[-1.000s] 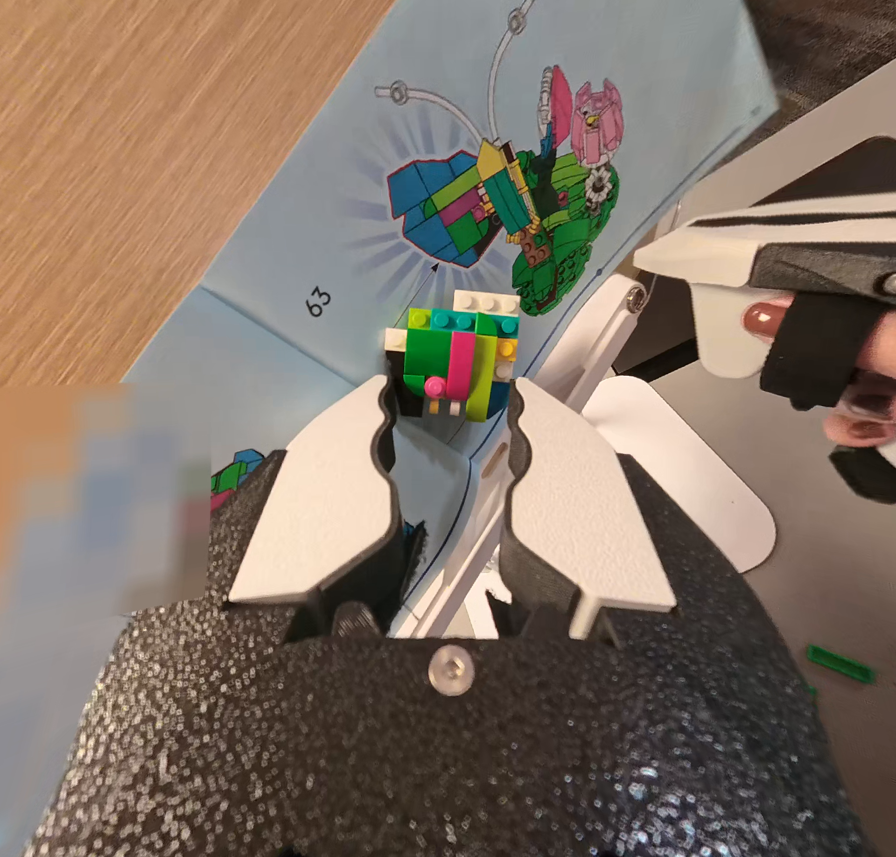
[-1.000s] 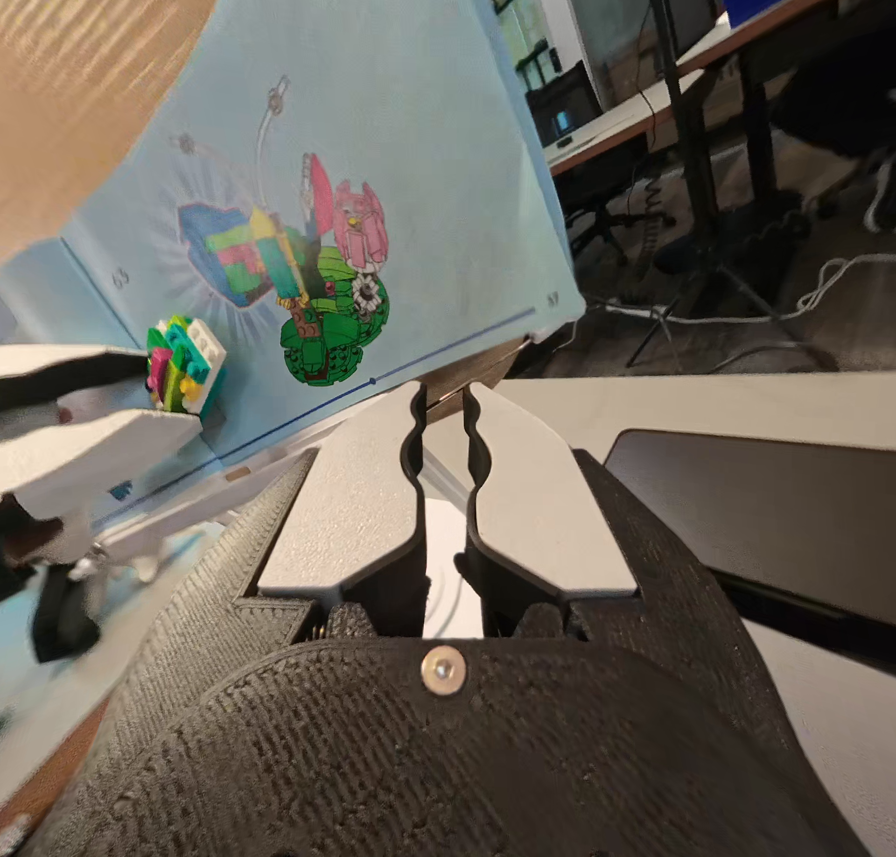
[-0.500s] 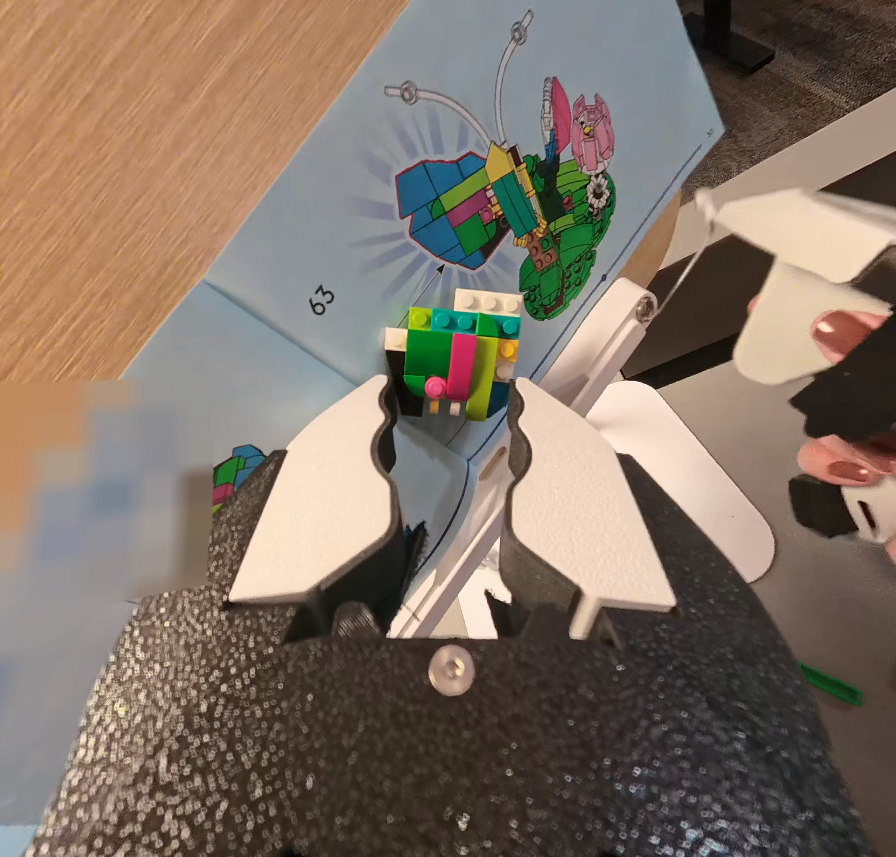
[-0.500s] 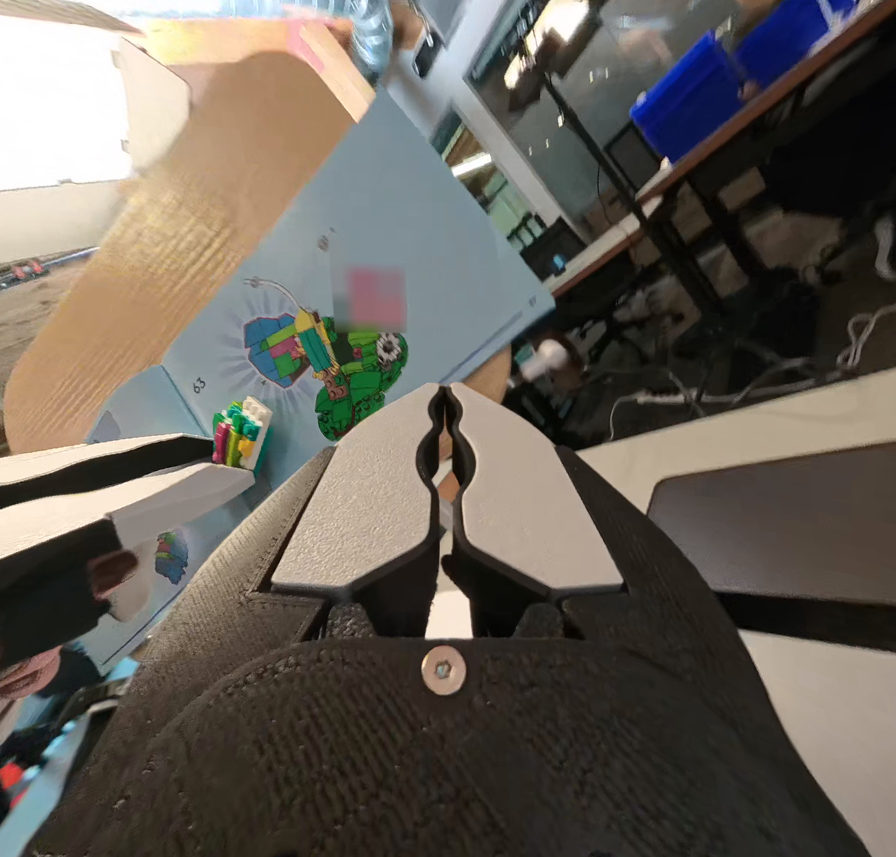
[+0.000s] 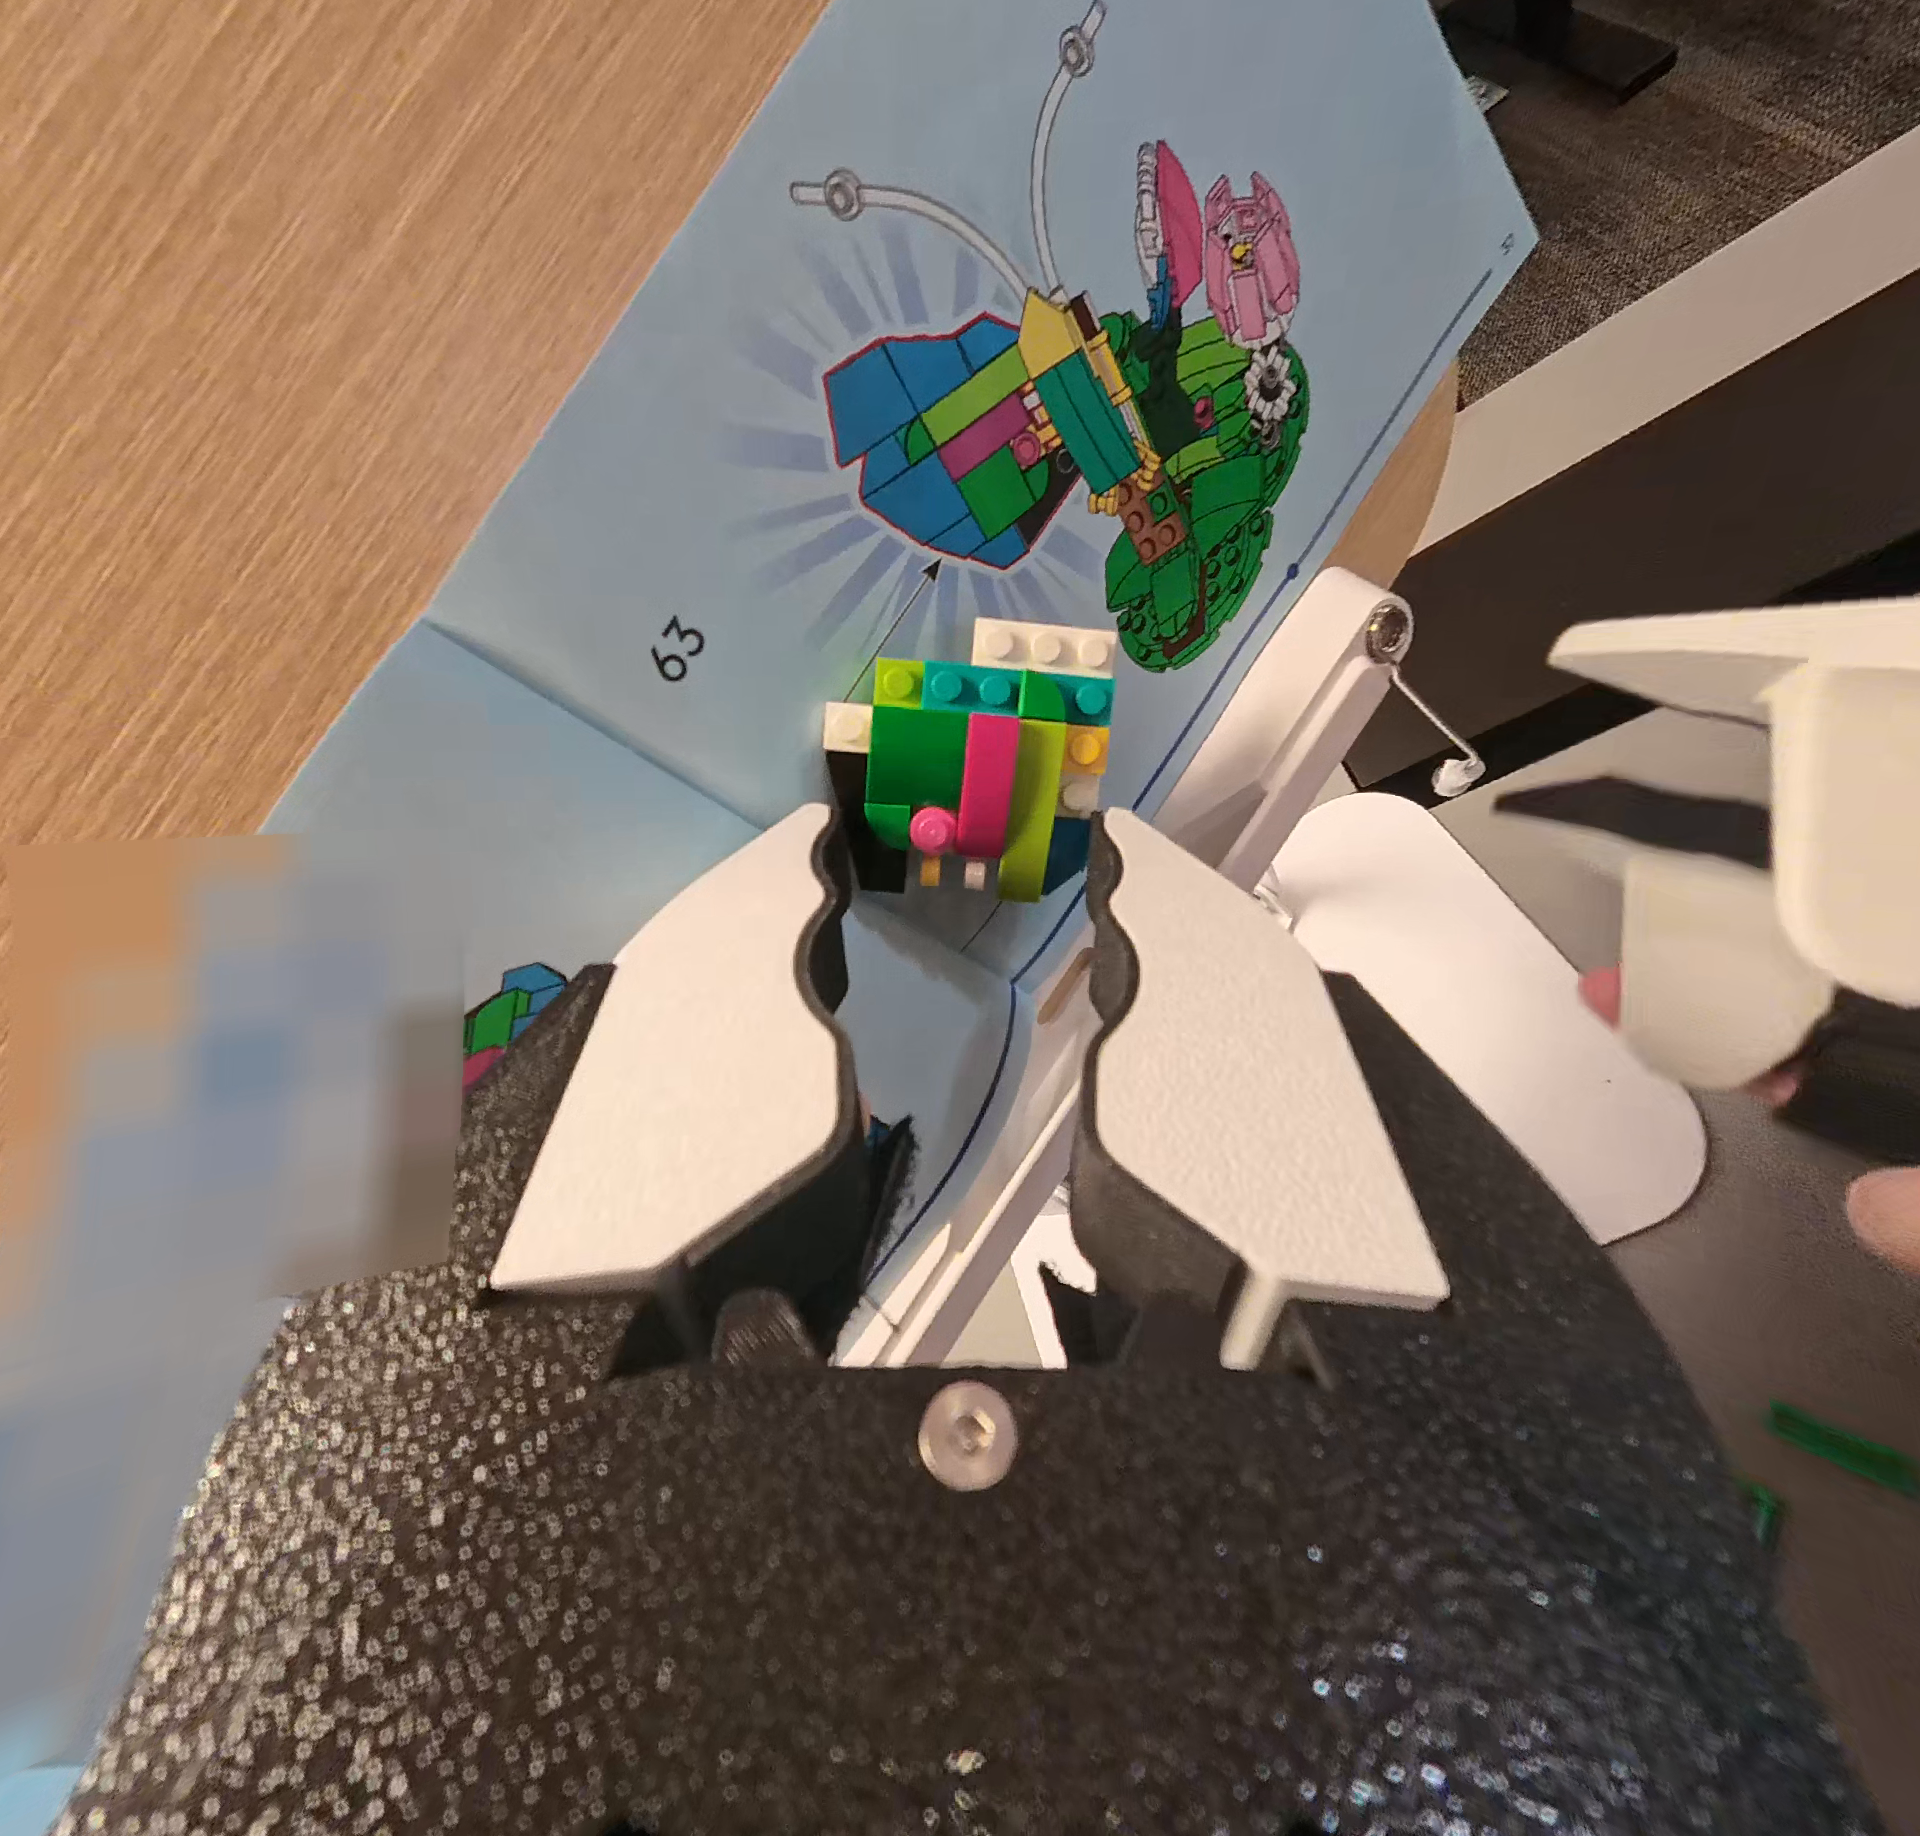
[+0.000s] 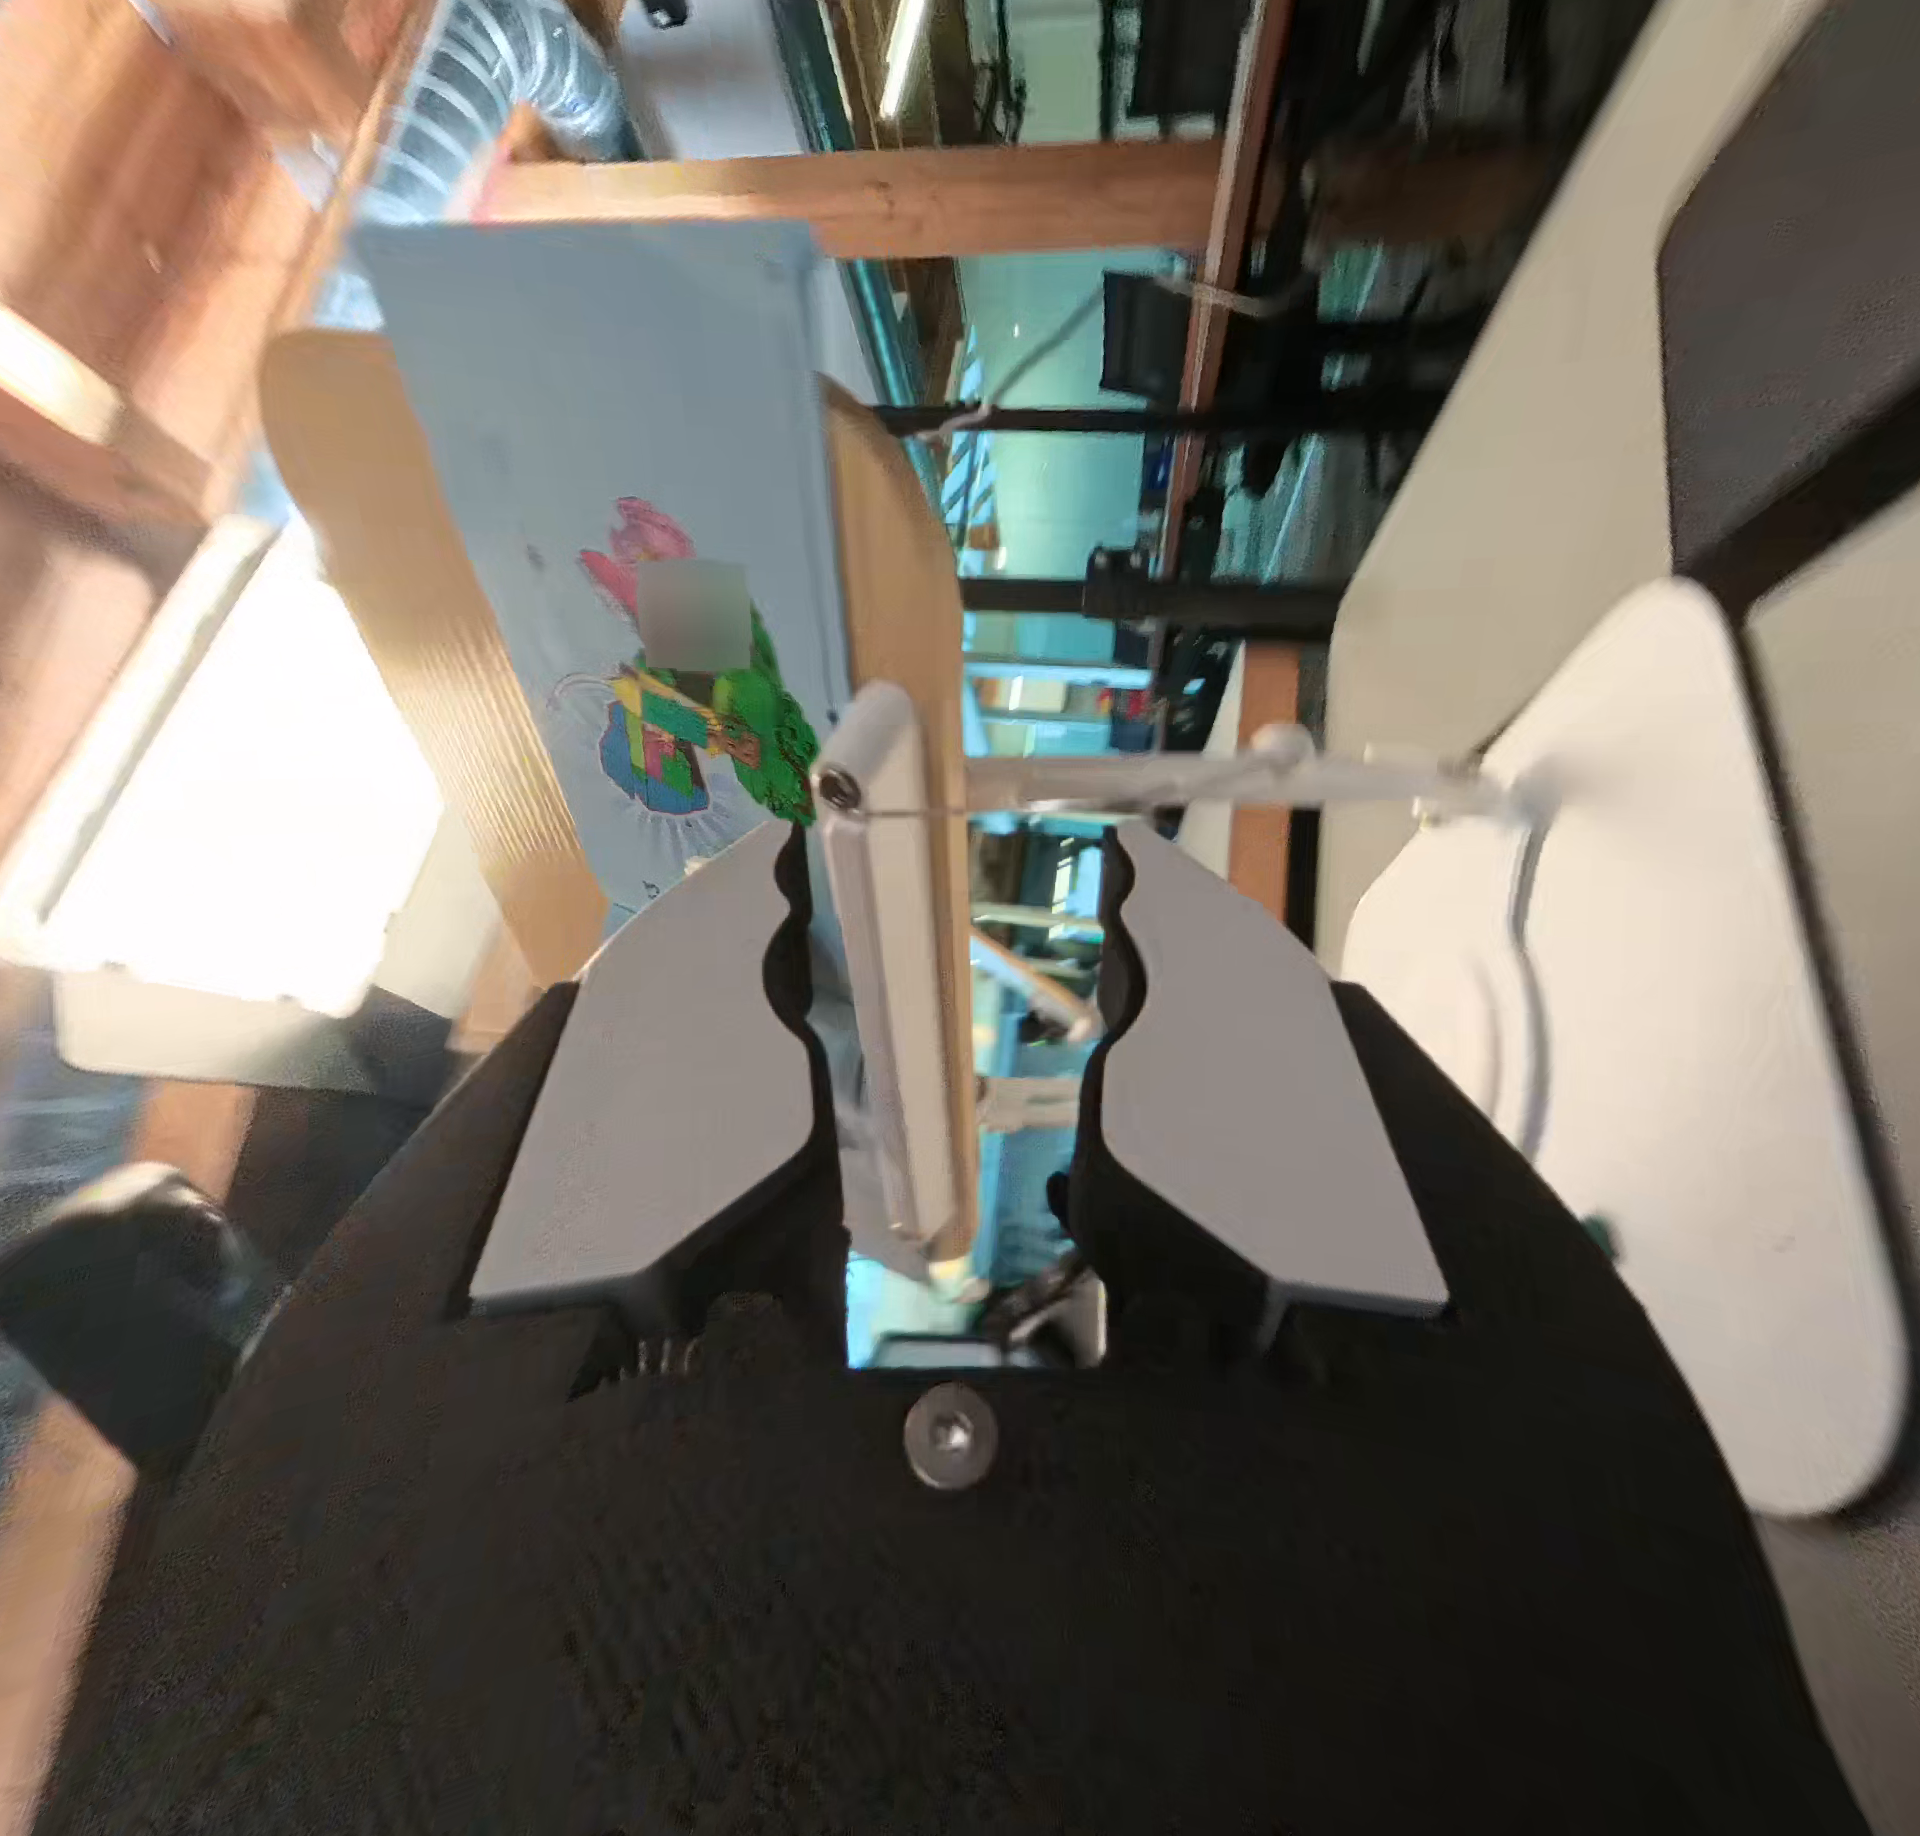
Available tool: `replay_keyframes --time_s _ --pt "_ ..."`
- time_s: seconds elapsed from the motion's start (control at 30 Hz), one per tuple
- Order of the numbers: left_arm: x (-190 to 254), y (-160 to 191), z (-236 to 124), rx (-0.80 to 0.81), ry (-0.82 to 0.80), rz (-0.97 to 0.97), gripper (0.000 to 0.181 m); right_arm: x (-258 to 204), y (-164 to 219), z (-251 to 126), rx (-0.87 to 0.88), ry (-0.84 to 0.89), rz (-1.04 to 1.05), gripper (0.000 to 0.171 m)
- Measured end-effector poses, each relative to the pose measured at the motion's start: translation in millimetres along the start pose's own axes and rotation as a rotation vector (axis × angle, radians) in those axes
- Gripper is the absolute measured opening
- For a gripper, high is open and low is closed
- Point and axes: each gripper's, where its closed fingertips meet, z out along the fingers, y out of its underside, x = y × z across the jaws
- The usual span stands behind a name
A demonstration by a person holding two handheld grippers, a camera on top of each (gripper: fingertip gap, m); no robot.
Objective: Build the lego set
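My left gripper (image 5: 966, 841) is shut on a small multi-coloured lego assembly (image 5: 935, 758) of green, lime, pink, teal and white bricks. It holds the assembly at its fingertips in front of the open light-blue instruction booklet (image 5: 623, 498). My right gripper (image 6: 951, 841) is open and empty, and rolled onto its side. The white ledge (image 6: 894, 955) of the booklet stand shows through its gap. In the left wrist view the right gripper (image 5: 1621, 768) is blurred at the right edge, apart from the assembly. The booklet (image 6: 582, 415) also shows in the right wrist view.
The booklet leans on a wooden board (image 5: 312, 228) held by a white stand (image 5: 1340, 685) with a rounded white base (image 5: 1455, 955) on the grey table. Small green lego pieces (image 5: 1839, 1454) lie at the right. A black mat (image 6: 1787, 228) lies beyond the stand base (image 6: 1662, 955).
My right gripper has opened from nearly shut and rolled onto its side, swinging toward the stand. My left gripper has kept the assembly in front of the booklet.
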Motion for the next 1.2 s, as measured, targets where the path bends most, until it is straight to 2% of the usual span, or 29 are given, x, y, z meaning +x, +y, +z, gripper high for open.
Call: replay_keyframes --time_s 0.03,0.13,0.23,0.3,0.37,0.4,0.43,0.5,0.63,0.83,1.0,1.1,1.2 --pt "0.0 0.0 0.1 -0.001 0.0 0.001 0.044 3.7 4.7 1.6 -0.009 -0.018 0.094 0.055" --pt "0.2 0.1 0.1 -0.003 -0.003 0.005 0.044 13.3 10.5 12.4 -0.011 -0.048 0.261 0.068" --pt "0.7 0.2 0.3 -0.008 -0.006 0.005 0.044 21.0 3.1 20.8 0.052 -0.076 0.356 0.068" --pt "0.9 0.4 0.4 -0.012 -0.007 0.007 0.044 21.3 -6.4 22.0 0.112 -0.111 0.362 0.053" --pt "1.7 1.0 0.6 -0.017 -0.005 0.004 0.044 18.4 -14.6 21.6 0.153 -0.155 0.335 0.018" --pt "2.0 1.4 0.7 -0.02 -0.005 0.001 0.044 16.1 -18.2 21.2 0.168 -0.179 0.314 0.008" --pt "2.3 1.5 0.8 -0.021 -0.006 -0.001 0.044 12.9 -22.8 20.1 0.188 -0.199 0.283 0.006" --pt "2.6 1.9 1.1 -0.028 -0.012 -0.001 0.044 2.8 -32.6 17.3 0.227 -0.226 0.177 0.003" --pt "2.9 2.1 1.4 -0.039 -0.029 0.009 0.044 -23.7 -44.4 16.4 0.267 -0.219 -0.185 0.0" --pt "4.8 3.6 2.1 -0.048 -0.027 0.011 0.044 -68.0 -25.5 22.1 0.224 -0.241 -0.774 0.0" --pt "8.3 4.0 0.3 -0.012 0.001 -0.027 0.044 -69.8 -26.9 24.3 0.177 -0.153 -0.805 0.002" --pt "14.8 7.0 -14.9 0.04 0.029 -0.088 0.044 -85.0 -34.5 7.5 0.225 -0.141 -0.891 0.017" --pt "26.4 15.4 -49.0 0.133 0.056 -0.137 0.044 -104.8 -34.1 -13.6 0.204 -0.137 -1.058 0.029"
